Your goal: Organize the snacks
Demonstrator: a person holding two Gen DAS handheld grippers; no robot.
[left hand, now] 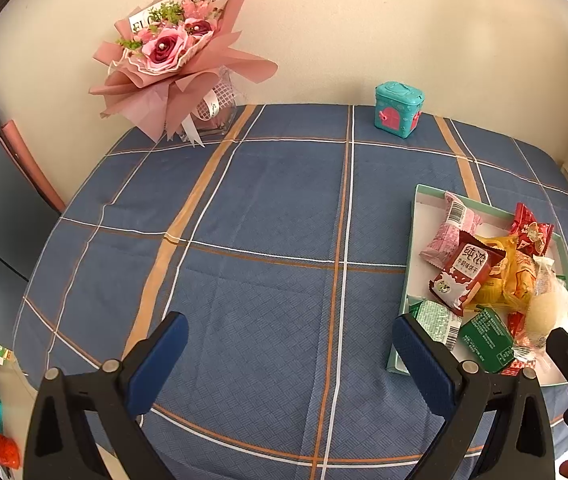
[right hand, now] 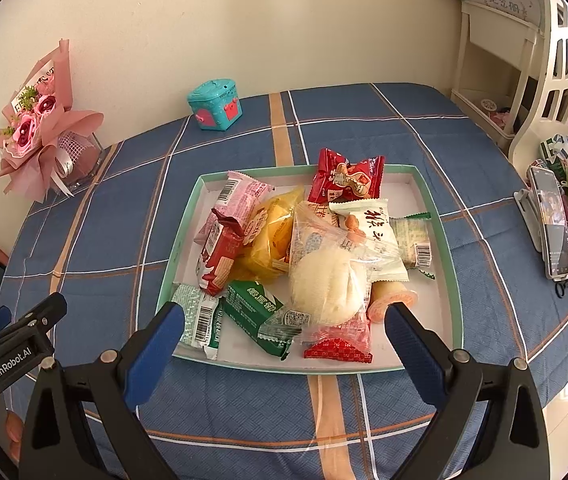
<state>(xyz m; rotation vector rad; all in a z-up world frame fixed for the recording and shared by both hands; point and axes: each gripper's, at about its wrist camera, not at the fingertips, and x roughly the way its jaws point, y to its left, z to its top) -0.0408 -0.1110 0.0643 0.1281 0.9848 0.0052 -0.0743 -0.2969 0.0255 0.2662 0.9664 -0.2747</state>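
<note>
You are holding the right hand-held gripper (right hand: pixel 284 330) with its jaws spread wide and gripping nothing, hovering over the near edge of the tray (right hand: pixel 434 196); its blue pads are covering part of that rim. The left hand-held gripper (left hand: pixel 290 354) is likewise gaping wide and empty over bare blue plaid tabletop (left hand: pixel 267 200), with the tray sitting at its 3 o'clock, partly cut off by the right pad.

In the right wrist view the tray's long axis is running from 9 to 3 o'clock. The snacks are lying heaped inside it: a green packet (right hand: pixel 249 308) at the near rim, its long axis slanting toward 4 o'clock, a round white bun (right hand: pixel 326 290) in clear wrap just behind, a yellow packet (right hand: pixel 273 240) half buried at the middle, and a red packet (right hand: pixel 346 180) leaning over the far rim at 12 o'clock. The print on most wrappers is too small to read.

Farther back, a teal box (right hand: pixel 215 104) is standing at 11 o'clock, and a pink bouquet (right hand: pixel 39 128) at 10 o'clock.
</note>
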